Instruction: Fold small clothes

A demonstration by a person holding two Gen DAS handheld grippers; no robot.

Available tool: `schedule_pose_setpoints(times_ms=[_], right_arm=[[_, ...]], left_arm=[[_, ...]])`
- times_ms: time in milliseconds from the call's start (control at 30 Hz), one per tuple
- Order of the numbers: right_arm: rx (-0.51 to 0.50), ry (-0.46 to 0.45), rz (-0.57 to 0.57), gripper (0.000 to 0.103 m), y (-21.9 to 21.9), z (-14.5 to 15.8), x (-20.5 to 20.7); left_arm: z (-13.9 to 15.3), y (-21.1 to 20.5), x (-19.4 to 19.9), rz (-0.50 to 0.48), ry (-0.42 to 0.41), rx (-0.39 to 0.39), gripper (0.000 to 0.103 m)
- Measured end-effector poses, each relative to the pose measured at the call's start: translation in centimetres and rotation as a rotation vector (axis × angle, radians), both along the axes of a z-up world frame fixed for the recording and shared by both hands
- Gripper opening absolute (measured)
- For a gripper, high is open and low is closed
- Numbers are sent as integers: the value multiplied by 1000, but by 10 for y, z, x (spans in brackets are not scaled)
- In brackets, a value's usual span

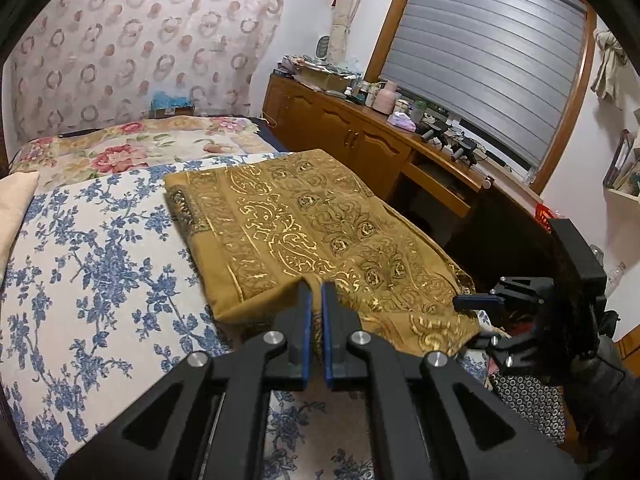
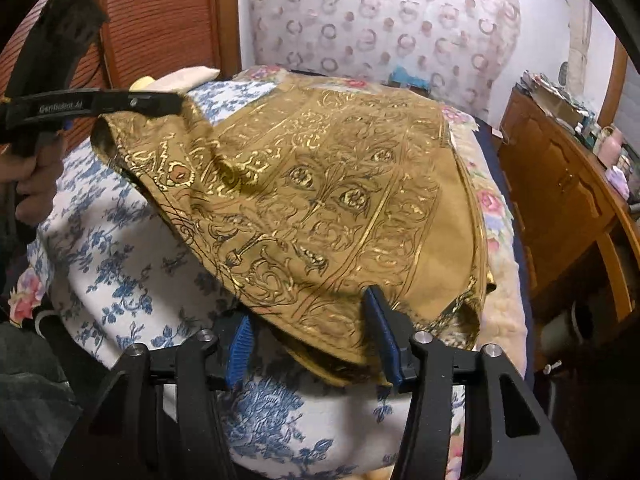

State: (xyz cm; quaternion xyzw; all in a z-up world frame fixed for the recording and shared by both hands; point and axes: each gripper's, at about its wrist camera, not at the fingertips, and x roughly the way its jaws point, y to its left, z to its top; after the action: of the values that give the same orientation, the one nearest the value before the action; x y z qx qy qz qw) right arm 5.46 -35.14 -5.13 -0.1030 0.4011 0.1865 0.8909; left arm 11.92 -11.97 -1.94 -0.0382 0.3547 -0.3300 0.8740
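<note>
From the left wrist view, the cloth (image 1: 304,232) is a mustard-brown piece printed with shiny gold scrolls, medallions and bands. It lies folded in layers on the bed (image 1: 100,248), toward the bed's right edge, over a white cover with blue flowers. Its near edge is lifted into a small ridge where the left claw (image 1: 316,292) is closed tight, pinching the cloth between its blue pads. The right claw (image 1: 476,320) shows at the cloth's near right corner, side-on; one blue finger lies against the cloth's edge there.

From the right wrist view, the same cloth (image 2: 320,200) looks glossy and creased, gold lines catching the light, with a plain brown border along its right side. The right claw (image 2: 312,320) stands partly open, one blue finger under the cloth's near edge and the other on top of it; whether the pads press is not clear. At the far left corner the left claw (image 2: 160,104) holds a raised fold, a hand (image 2: 32,184) gripping its handle.
</note>
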Motion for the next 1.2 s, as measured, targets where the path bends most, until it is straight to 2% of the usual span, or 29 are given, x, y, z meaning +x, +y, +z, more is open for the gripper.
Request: schedule_pose_setpoints(times_ms=[33,100,200,400,500,567,633,667,800,900,1033,1200], right_arm=[[7,-5,8,27,0,1,1],[22,-16,34,15,1,6,6],[23,-45,50,9,3,15,18],[51,-107,44,5,1,39,46],[42,-138,46,4,6,52,67],[26,-160,52,4,10,61,83],[0,-183,65,4,17,69,101],[-12,-192,72,4,21,72,111],[-36,-212,102,4,35,79,151],[-72,-221,134,4,51,79,184],[-152,-203,160,4,71,58,230],[-179,-169,156,4,73,32,267]], left_arm=[[0,0,-1,3,-4,6,2],[1,-1,-1,11,-9,16,2],[2,0,0,24,-21,29,2],[3,5,12,37,-22,30,2],[5,11,24,38,-5,16,7],[8,16,33,43,-4,11,17],[12,26,42,70,-23,4,39],[13,32,47,84,-27,1,43],[11,54,70,136,-17,-8,46],[-2,69,91,169,20,2,48],[-19,74,114,185,66,34,48],[-28,66,135,182,80,86,49]])
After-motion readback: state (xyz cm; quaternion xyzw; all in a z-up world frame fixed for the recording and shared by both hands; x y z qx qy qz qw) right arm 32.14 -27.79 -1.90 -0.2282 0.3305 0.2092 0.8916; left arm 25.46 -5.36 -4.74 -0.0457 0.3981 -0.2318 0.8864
